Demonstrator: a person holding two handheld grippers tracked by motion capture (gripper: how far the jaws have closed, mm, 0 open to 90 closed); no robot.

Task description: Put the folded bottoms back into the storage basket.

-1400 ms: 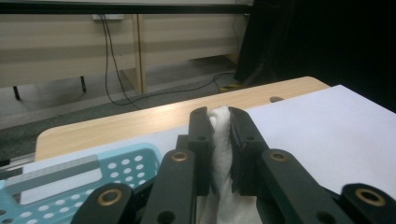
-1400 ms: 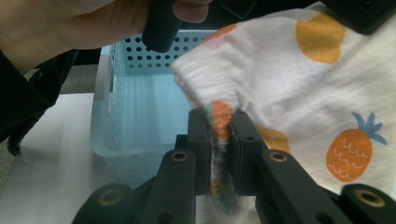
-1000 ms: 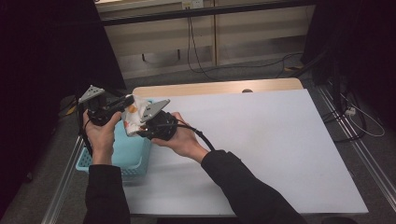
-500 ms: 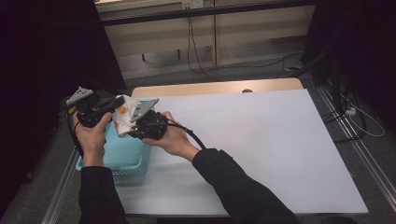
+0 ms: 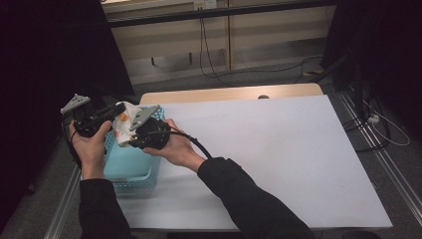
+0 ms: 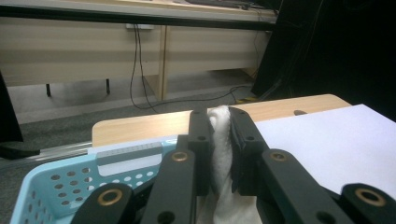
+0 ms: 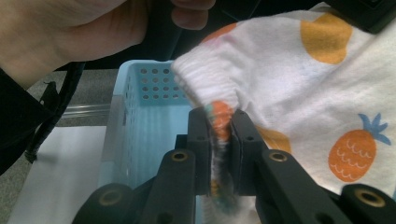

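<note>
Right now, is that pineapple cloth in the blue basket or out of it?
Out: both the left gripper and right gripper clamp the cloth, lifted above the basket.

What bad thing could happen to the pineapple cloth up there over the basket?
1. Both grippers, left and right, pinch only thin edges of the cloth; a tug might pull it free.
2. The cloth hangs over the far end of the blue basket, which sits at the table's left edge, so it could drop outside, perhaps onto the floor.
</note>
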